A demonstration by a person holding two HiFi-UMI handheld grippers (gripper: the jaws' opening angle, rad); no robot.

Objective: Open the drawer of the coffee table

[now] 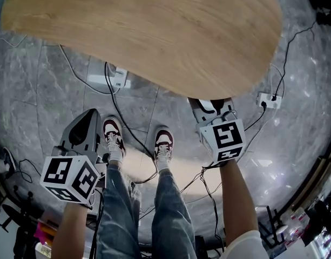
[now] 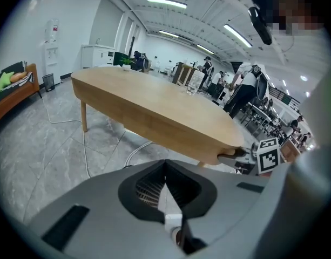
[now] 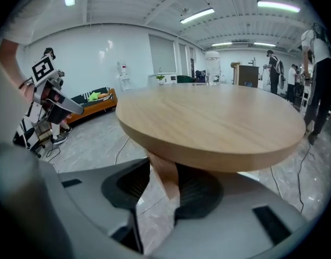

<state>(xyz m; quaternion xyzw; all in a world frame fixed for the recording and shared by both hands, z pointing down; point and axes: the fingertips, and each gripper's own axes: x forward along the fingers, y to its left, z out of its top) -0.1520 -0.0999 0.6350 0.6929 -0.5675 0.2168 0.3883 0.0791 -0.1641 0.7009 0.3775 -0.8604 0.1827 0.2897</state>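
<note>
**Right Gripper at the Table Rim, Left Gripper Hanging Clear**

The coffee table [image 1: 154, 31] is standing on the grey stone floor [image 1: 41, 90] in front of the person. Its oval wooden top is filling the upper part of the head view. The drawer is not showing in any view.

The right gripper [image 3: 163, 165] is pointing forward and down at the near rim of the top, and in the head view its tips are lying under that rim. Its jaws are standing a narrow gap apart. A wooden leg [image 3: 164, 179] under the top is showing through that gap with floor below it, and neither pad is seen pressing on it.

The left gripper [image 2: 165, 163] is hanging apart from the table, just beside the person's left shoe [image 1: 113, 136] in the head view. Its jaws are lying together with nothing between them. Cables [image 1: 127, 128] are running across the floor below the table's near edge.
</note>
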